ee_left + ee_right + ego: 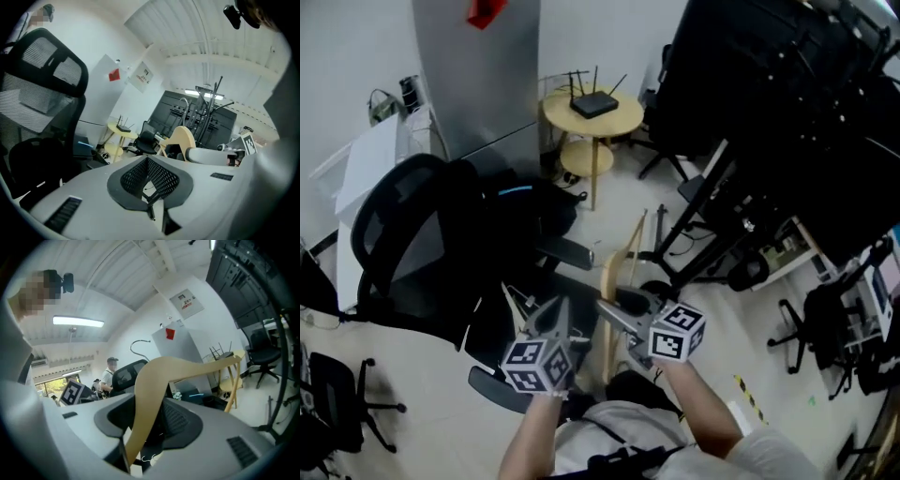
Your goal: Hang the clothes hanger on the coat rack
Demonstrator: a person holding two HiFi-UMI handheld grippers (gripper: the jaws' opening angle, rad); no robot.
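A pale wooden clothes hanger [610, 281] stands upright in front of me, and my right gripper [623, 314] is shut on one of its arms. In the right gripper view the hanger [154, 380] rises from between the jaws, its metal hook [137, 345] above and its other arm stretching right. My left gripper [539, 314] is beside it on the left, apart from it. Its jaws stand a little open with nothing between them. The left gripper view shows the hanger [183, 138] and the right gripper [213, 154] off to the right. A black stand with poles [206, 101] rises behind them.
A black mesh office chair [412, 244] stands close on the left. A round yellow table [592, 117] with a router sits ahead beside a grey cabinet [478, 66]. Black racks and equipment [787, 112] fill the right. A person [111, 369] stands in the distance.
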